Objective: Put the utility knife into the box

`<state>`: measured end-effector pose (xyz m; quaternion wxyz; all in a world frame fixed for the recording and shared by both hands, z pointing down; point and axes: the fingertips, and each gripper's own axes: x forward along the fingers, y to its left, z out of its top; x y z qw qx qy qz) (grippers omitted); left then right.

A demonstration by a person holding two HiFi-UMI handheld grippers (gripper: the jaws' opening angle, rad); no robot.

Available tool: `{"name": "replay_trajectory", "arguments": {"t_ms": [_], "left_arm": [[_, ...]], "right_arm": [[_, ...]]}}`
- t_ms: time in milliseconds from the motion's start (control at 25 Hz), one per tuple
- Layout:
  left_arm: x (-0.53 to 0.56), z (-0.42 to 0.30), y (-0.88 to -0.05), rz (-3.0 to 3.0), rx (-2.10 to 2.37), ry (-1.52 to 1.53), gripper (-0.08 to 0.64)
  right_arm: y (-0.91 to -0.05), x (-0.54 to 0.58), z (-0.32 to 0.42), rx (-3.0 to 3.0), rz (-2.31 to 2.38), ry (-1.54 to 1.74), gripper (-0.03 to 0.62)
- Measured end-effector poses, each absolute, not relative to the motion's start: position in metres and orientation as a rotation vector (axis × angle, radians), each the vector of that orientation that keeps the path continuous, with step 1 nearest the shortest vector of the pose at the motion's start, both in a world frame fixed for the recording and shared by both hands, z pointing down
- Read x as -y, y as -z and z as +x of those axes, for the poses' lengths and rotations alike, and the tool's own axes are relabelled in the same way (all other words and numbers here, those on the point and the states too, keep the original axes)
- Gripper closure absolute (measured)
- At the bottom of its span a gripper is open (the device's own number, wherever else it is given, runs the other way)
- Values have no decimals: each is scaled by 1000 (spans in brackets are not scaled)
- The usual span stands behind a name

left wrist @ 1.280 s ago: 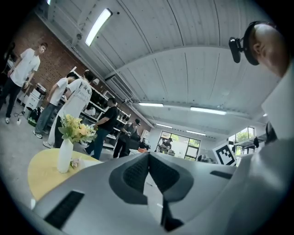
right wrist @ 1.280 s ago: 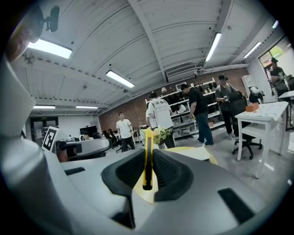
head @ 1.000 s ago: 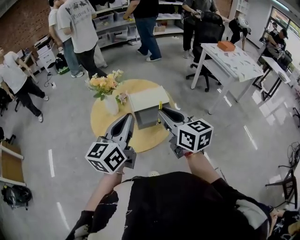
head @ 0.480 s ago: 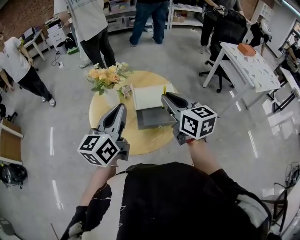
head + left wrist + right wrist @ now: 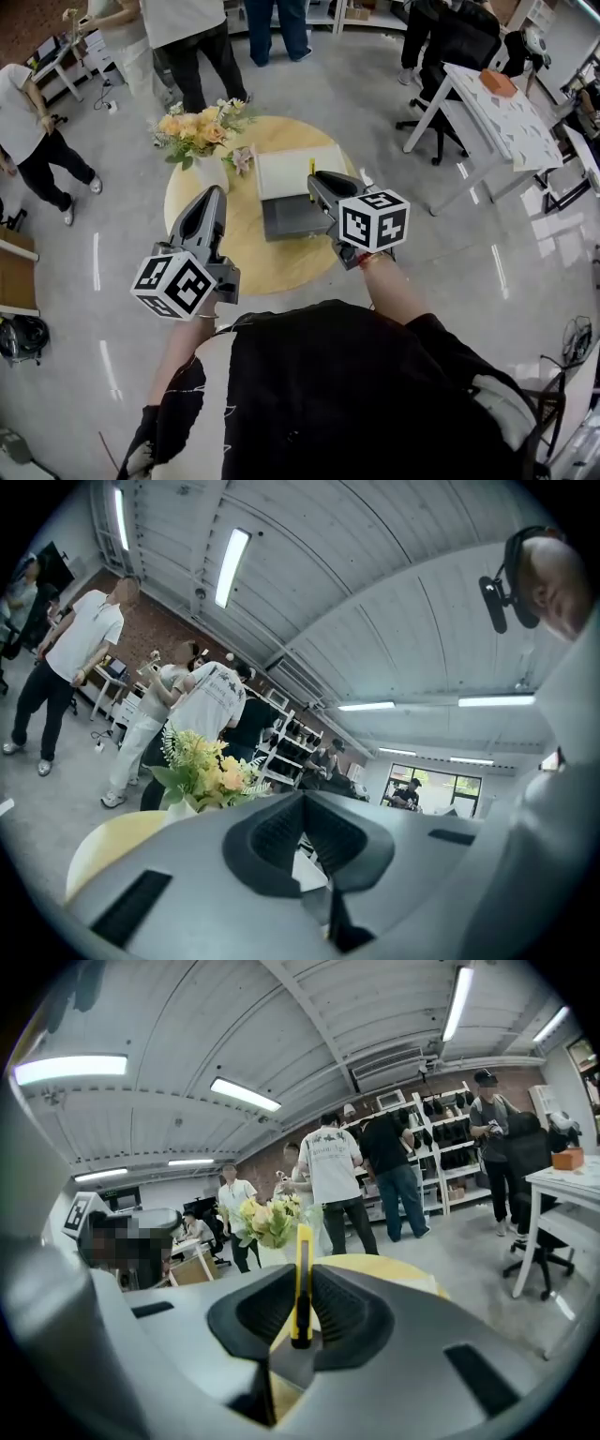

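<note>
My right gripper [image 5: 317, 180] is shut on a yellow utility knife [image 5: 311, 167], which stands upright between its jaws [image 5: 301, 1274]. It hovers over the right side of the box [image 5: 289, 217], a grey tray with a white lid [image 5: 291, 171] open behind it, on a round yellow table [image 5: 239, 262]. My left gripper [image 5: 214, 193] hangs over the table's left part. Its jaws are shut with nothing between them in the left gripper view [image 5: 306, 829].
A white vase of yellow and orange flowers [image 5: 199, 133] stands on the table left of the box. Several people stand on the far side. A white desk [image 5: 497, 108] and a black office chair [image 5: 455, 47] are at the right.
Both grippers have drifted a little left in the head view. The right one still holds the knife at the box's right side. The people behind have moved.
</note>
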<state>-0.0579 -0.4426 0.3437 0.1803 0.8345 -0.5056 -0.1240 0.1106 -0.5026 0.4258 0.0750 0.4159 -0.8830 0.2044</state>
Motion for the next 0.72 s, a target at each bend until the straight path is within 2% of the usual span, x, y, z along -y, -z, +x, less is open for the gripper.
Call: {"name": "replay_trajectory", "arguments": {"t_ms": [480, 720], "left_arm": [[449, -79, -355, 2311, 1500, 328, 549], [448, -91, -358, 2272, 1549, 314, 549]], "right_arm": [[-503, 520, 103, 2496, 1186, -734, 534], [-534, 523, 101, 2407, 1130, -694, 533]]}}
